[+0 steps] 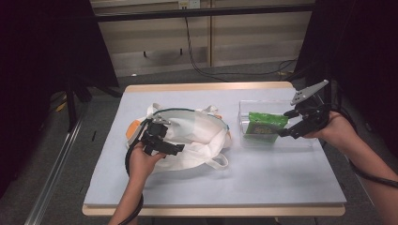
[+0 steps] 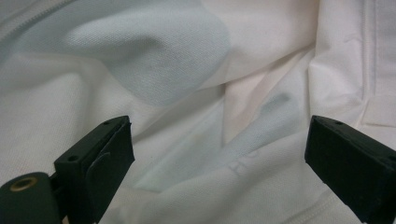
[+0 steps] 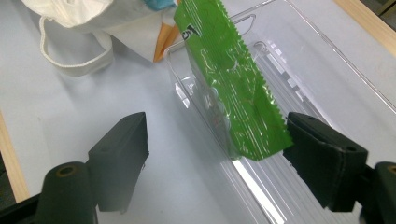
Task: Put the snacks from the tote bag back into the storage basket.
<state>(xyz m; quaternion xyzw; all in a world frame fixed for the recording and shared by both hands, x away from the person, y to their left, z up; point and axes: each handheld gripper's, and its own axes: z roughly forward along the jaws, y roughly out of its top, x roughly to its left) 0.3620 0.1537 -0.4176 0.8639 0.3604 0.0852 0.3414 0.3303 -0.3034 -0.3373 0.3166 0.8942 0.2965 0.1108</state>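
With our right gripper (image 3: 217,163) wide open beside the crinkly green foil packet (image 3: 229,79) leaning on the clear plastic bin (image 3: 322,60), it could topple out, while our left gripper (image 2: 219,154) hovers open over the white cloth bag (image 2: 187,70).

Pale blue table (image 1: 263,178) (wood-edged), black cable (image 1: 197,51), grey floor (image 1: 65,159)
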